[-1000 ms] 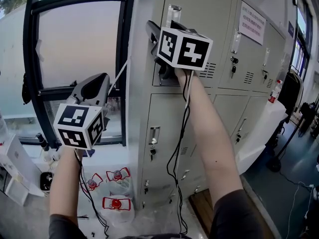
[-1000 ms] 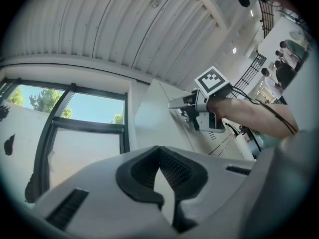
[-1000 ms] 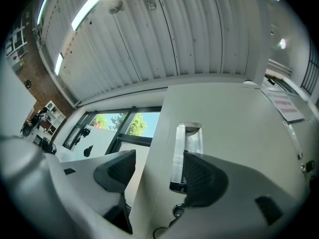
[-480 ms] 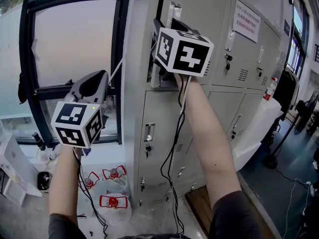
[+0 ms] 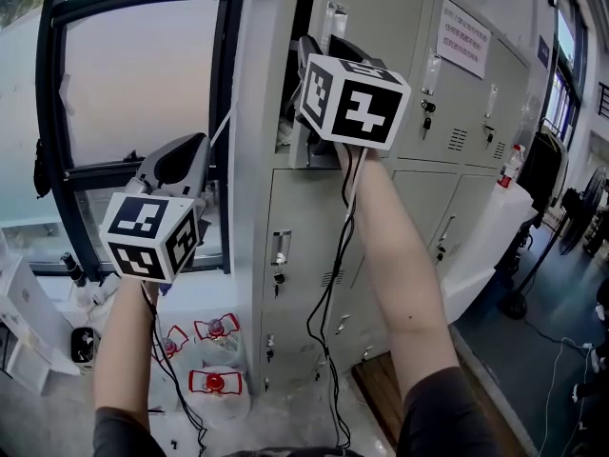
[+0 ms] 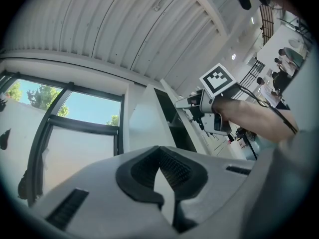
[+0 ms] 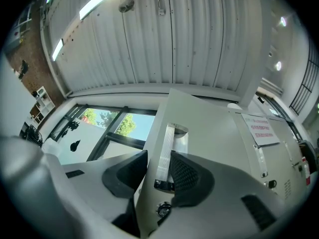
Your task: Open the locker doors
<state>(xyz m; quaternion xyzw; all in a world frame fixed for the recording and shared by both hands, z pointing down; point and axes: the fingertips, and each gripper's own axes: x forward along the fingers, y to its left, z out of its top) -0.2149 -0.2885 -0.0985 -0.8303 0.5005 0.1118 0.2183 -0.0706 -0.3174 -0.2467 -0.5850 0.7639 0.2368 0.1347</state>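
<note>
Grey lockers [image 5: 314, 246] stood beside a window [image 5: 143, 84], with three capped bottles [image 5: 219, 388] on the floor at 7 o'clock. At 12 o'clock the top-left locker door [image 5: 381, 17], upright and ajar, had its free edge pinched by the right gripper [image 7: 158, 158], whose jaws had just been closing. At 9 o'clock the left gripper [image 6: 160, 151] hung closed and empty.

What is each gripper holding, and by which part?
The right gripper, jaws just closing, grips the grey metal upper locker door by its free edge at the handle; left gripper holds nothing.
</note>
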